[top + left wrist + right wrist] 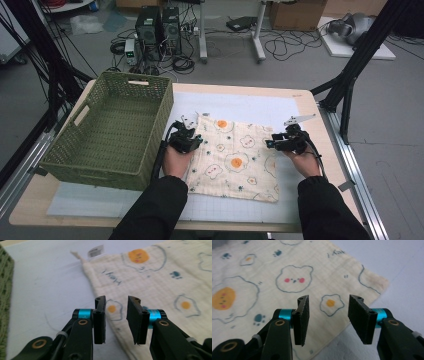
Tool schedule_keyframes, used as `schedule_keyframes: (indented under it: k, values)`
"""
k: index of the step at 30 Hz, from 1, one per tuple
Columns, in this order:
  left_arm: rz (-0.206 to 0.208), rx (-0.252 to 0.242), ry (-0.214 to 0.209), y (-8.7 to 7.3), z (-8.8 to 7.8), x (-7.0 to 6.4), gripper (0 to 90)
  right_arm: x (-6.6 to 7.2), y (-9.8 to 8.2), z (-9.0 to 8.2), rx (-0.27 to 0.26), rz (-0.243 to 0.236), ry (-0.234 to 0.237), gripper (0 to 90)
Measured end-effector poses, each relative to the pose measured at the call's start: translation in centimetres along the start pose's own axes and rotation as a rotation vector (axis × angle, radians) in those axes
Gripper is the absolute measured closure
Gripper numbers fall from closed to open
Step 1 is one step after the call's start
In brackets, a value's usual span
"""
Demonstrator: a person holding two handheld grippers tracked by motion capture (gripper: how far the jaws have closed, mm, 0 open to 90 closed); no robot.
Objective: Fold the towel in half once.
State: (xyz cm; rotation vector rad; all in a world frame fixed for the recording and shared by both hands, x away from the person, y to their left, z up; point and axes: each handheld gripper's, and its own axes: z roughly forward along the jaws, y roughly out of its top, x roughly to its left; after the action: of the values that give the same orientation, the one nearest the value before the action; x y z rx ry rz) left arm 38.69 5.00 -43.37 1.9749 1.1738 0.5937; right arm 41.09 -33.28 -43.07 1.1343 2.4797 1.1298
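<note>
Black sleeves (160,210), cyan-collared black tools (116,320)

Cream cloth (234,155) — fried-egg and bear prints — beside green basket (112,131).

1. The high view is evenly lit by soft overhead light, with only faint shadows under the woven green plastic basket (112,131) and the person's hands.
2. That picture is slightly soft and grainy; the far floor shows less detail.
3. The pale blue-white table mat (250,106) reflects a mild sheen, without harsh glare.
4. In the left gripper view, the cream cotton cloth printed with fried eggs and bears (160,277) blurs toward its far edge.
5. In the right gripper view, the cloth (287,275) looks warmer, and its near corners blur.
</note>
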Motion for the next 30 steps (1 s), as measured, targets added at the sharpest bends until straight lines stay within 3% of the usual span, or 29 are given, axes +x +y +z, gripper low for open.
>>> schedule_keyframes:
  k: [4, 5, 8, 9, 11, 13, 15, 20, 25, 30]
  values:
    - [-0.003, 0.01, 0.01, -0.2, 0.7, 0.1, 66.0, -0.3, -0.4, 0.8, 0.01, 0.027, -0.043, 53.6]
    - [-0.001, 0.016, 0.025, -0.3, 1.0, 0.1, 65.8, -0.5, -0.5, 0.9, 0.009, 0.034, -0.042, 53.9]
    - [-0.016, 0.023, 0.016, -0.6, 1.4, 0.1, 67.0, -0.7, -0.6, 1.0, -0.01, 0.069, -0.054, 59.3]
    - [-0.017, 0.023, 0.011, -0.5, 1.4, 0.0, 70.5, -0.7, -0.6, 1.0, -0.006, 0.063, -0.064, 63.2]
    - [0.022, 0.019, 0.008, -0.5, 1.5, -0.4, 79.5, -0.6, -0.6, 1.0, -0.003, 0.061, -0.082, 72.2]
    - [0.022, 0.018, 0.004, -0.5, 1.5, -0.6, 85.6, -0.5, -0.5, 1.0, -0.001, 0.065, -0.078, 79.8]
    - [0.026, 0.023, -0.002, -0.5, 1.4, -0.5, 86.7, -0.5, -0.5, 1.1, 0.004, 0.071, -0.055, 85.8]
    - [0.007, -0.018, 0.001, -0.2, 0.6, -0.3, 87.3, -0.6, -0.5, 0.7, 0.005, 0.085, -0.036, 86.6]
    - [-0.013, -0.081, -0.02, 0.1, -1.0, -0.2, 87.5, -0.8, -0.4, -1.3, -0.057, 0.113, 0.031, 86.6]
    - [-0.001, -0.122, -0.046, -0.6, -2.9, -0.8, 87.5, 0.3, -0.4, -3.2, -0.081, 0.108, 0.103, 86.3]
